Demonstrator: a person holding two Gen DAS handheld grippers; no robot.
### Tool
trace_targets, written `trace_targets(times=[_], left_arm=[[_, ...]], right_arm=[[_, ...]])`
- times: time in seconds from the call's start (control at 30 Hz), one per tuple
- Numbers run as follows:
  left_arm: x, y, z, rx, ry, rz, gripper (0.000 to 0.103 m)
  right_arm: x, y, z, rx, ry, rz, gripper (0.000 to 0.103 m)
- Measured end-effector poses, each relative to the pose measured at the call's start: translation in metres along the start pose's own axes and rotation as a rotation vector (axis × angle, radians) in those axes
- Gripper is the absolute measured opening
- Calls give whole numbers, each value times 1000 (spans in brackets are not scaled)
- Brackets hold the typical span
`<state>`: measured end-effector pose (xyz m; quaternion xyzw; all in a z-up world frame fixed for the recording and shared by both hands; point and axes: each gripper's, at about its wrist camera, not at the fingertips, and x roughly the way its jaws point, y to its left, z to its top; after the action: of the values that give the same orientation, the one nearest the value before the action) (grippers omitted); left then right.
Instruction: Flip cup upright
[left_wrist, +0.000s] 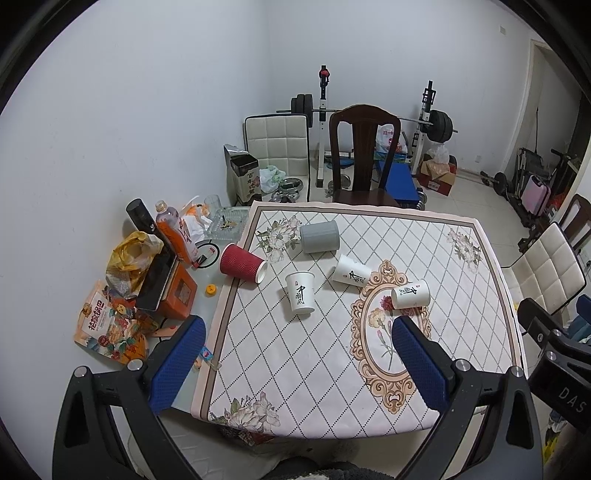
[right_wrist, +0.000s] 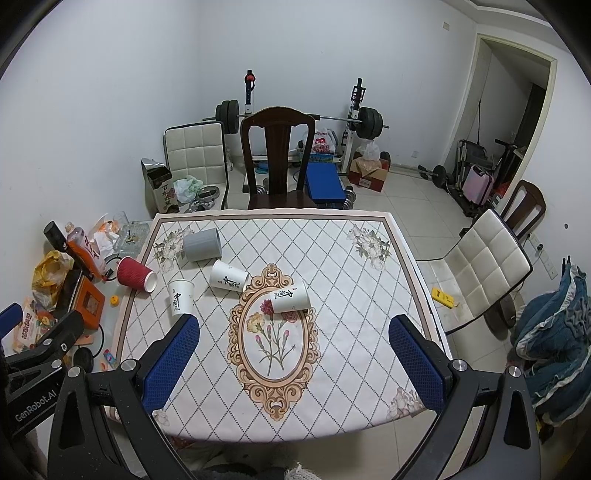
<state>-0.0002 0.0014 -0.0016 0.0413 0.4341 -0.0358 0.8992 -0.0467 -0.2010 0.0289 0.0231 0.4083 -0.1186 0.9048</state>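
Several cups sit on the patterned tablecloth (left_wrist: 332, 369) (right_wrist: 351, 350). One white printed cup (left_wrist: 300, 292) (right_wrist: 180, 296) stands upright. Two white printed cups lie on their sides: one (left_wrist: 351, 276) (right_wrist: 228, 276) mid-table, one (left_wrist: 410, 294) (right_wrist: 289, 297) by the oval floral motif. A grey cup (left_wrist: 319, 236) (right_wrist: 202, 244) and a red ribbed cup (left_wrist: 242, 263) (right_wrist: 136, 274) also lie on their sides. My left gripper (left_wrist: 299, 343) and right gripper (right_wrist: 294, 341) are both open and empty, held above the table's near edge.
Snack bags (left_wrist: 105, 325), an orange box (left_wrist: 177, 291) (right_wrist: 88, 297), a bottle (left_wrist: 175, 230) and a glass ashtray (left_wrist: 227, 223) clutter the table's left strip. A dark wooden chair (left_wrist: 364, 155) (right_wrist: 277, 155) stands behind the table, a white padded chair (right_wrist: 487, 266) to the right.
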Motion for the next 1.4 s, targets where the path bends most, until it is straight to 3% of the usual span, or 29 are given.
trace_targets(times=[0.3,0.5,0.73,0.93,1.4], left_arm=[[8,3,3,5,2,-15,103],[34,10,3,9,23,-26,103],[113,2,-8,38,145,-19,103],[186,-20,-13,51,277,0,103],[336,-69,13,-16,495,60,103]], right_arm=[[1,3,-3,16,11,-8,103],[30,5,-11,61,72,-34,103],[107,-4,-29,123,223,-114,103],[200,-26,-52,169,372,-190,103],[390,-56,-73,138,665,-190,103]])
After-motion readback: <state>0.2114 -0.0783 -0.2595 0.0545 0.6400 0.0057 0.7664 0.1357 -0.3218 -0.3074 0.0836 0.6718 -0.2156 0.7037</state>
